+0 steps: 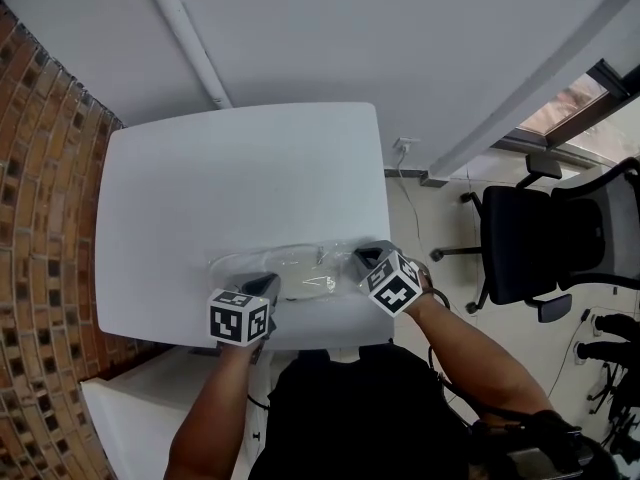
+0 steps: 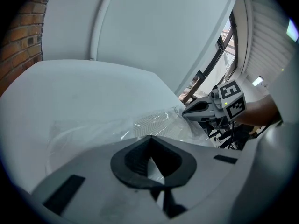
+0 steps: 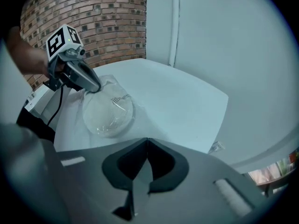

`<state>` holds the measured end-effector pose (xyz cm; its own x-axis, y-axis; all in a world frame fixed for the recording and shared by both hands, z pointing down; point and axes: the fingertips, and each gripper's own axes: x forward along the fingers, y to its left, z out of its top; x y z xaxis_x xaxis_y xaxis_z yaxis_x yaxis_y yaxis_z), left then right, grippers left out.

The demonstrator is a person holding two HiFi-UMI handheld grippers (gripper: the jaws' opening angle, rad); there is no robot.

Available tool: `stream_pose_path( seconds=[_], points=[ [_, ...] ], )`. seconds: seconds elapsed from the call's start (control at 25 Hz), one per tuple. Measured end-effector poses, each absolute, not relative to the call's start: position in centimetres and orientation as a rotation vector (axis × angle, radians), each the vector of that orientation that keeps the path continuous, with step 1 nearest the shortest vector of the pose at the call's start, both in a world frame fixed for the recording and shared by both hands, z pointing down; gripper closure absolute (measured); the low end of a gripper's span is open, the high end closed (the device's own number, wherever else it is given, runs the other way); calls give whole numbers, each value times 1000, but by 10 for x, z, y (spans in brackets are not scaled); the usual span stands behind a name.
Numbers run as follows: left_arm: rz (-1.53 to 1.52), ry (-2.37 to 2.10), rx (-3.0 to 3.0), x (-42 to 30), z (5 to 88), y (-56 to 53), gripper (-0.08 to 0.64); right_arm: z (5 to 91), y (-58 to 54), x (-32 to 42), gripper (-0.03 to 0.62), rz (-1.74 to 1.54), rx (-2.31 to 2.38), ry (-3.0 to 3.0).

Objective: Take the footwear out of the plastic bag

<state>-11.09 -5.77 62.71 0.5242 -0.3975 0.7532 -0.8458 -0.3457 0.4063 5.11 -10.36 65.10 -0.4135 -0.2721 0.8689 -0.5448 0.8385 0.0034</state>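
The footwear [image 2: 153, 122] lies inside the clear plastic bag [image 1: 290, 266] at the bench's [image 1: 240, 168] near edge. The left gripper [image 1: 267, 285], jaws together, seems to pinch the film to anchor it. The right gripper [image 1: 366, 257], closed and empty, sits at the opposite end, likely to open it.

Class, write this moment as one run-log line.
stage: white footwear inside clear plastic bag | left hand-held gripper: shut on bag | right hand-held gripper: shut at bag's right end | surface: white table
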Motion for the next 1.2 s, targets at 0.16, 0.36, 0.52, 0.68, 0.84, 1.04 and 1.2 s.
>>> stream_pose_path(
  seconds=[0.16,0.36,0.52,0.68,0.84,1.04,1.2],
  points=[
    [700,-1004,1947,-111,628,-57,555,648,-113,79,589,408,711,-1989],
    [696,-1002,1949,-111,628,-57,555,616,-118,100,589,485,878,-2019],
    [681,-998,1948,-111,628,-59,555,608,-88,52,589,331,650,-2106],
    [662,-982,1948,-110,627,-58,555,636,-65,31,589,267,481,-2042],
    [634,-980,1948,-110,627,-59,555,652,-58,40,589,279,450,-2006],
    [621,-986,1947,-110,626,-59,555,651,-62,55,568,404,488,-2026],
    [613,-1000,1939,-114,625,-59,555,651,-70,74,572,548,578,-2001]
  ],
)
